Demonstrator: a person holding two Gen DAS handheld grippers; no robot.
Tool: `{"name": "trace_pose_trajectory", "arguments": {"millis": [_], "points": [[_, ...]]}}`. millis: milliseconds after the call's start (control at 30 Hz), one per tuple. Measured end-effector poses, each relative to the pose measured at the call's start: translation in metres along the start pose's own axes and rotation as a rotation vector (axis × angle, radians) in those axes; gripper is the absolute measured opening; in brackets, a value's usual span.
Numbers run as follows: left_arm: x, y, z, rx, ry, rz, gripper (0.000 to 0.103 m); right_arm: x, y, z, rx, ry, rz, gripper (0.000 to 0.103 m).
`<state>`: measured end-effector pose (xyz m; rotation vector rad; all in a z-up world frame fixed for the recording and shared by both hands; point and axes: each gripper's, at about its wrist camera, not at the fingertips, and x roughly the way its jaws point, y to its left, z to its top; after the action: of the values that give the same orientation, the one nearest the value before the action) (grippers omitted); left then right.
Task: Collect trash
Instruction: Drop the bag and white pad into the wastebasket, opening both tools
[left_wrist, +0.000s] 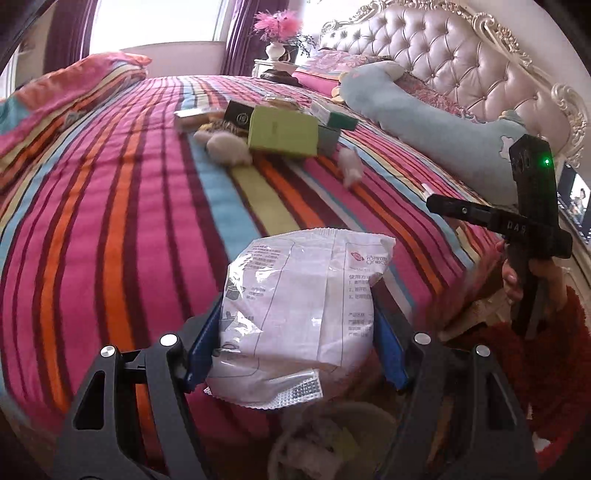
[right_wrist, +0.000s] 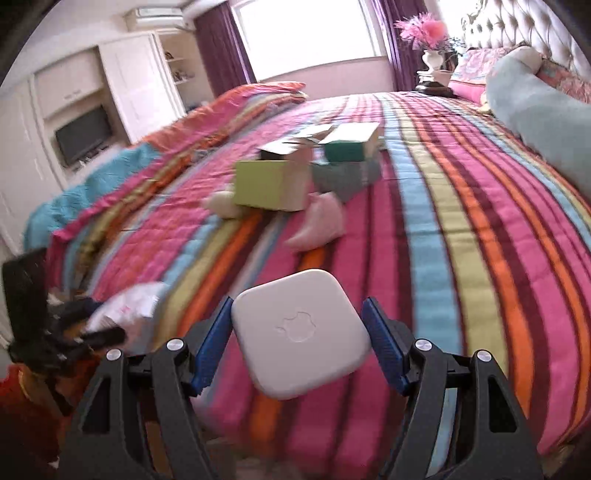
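Here the left gripper (left_wrist: 295, 332) has its jaws closed on a white wrapper (left_wrist: 299, 317), held upright just over a bin (left_wrist: 332, 439) below the bed's near edge, scraps already inside. The right gripper (right_wrist: 301, 339) clamps a white case (right_wrist: 301, 332) over the bed (right_wrist: 461, 221). Boxes (left_wrist: 282, 134) and tissues (left_wrist: 225, 147) lie mid-bed, straight ahead of both.
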<state>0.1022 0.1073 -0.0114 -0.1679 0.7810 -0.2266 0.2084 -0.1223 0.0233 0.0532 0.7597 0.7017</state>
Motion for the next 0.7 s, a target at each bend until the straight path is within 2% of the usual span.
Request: {"name": "trace_pose_trajectory", "arguments": {"millis": [167,267,333,433,533,633,667,700], "points": [[-0.043,-0.020,-0.037,-0.001,-0.004,-0.016,0.071,-0.032,0.042,-0.043,-0.007,0.038,0.091,0.068],[-0.057,-0.036,-0.068,0.002,0.055,-0.049,0.071,-0.047,0.067,-0.082,0.029,0.112,0.169,0.068],[-0.056,-0.045,-0.088,0.013,0.105,-0.052,0.071,-0.047,0.078,-0.108,0.039,0.174,0.151,0.068],[-0.036,-0.050,-0.125,-0.009,0.231,-0.060,0.071,-0.030,0.078,-0.150,0.120,0.293,0.142,0.068],[0.003,-0.046,-0.164,-0.038,0.378,-0.029,0.071,-0.005,0.071,-0.181,0.158,0.391,0.090,0.068],[0.035,-0.044,-0.182,-0.049,0.477,-0.018,0.071,0.024,0.066,-0.207,0.135,0.489,0.014,0.068],[0.050,-0.044,-0.189,-0.051,0.532,-0.017,0.071,0.028,0.066,-0.212,0.134,0.508,0.002,0.068],[0.056,-0.044,-0.191,-0.053,0.546,-0.015,0.071,0.035,0.064,-0.218,0.143,0.540,-0.003,0.068]]}}
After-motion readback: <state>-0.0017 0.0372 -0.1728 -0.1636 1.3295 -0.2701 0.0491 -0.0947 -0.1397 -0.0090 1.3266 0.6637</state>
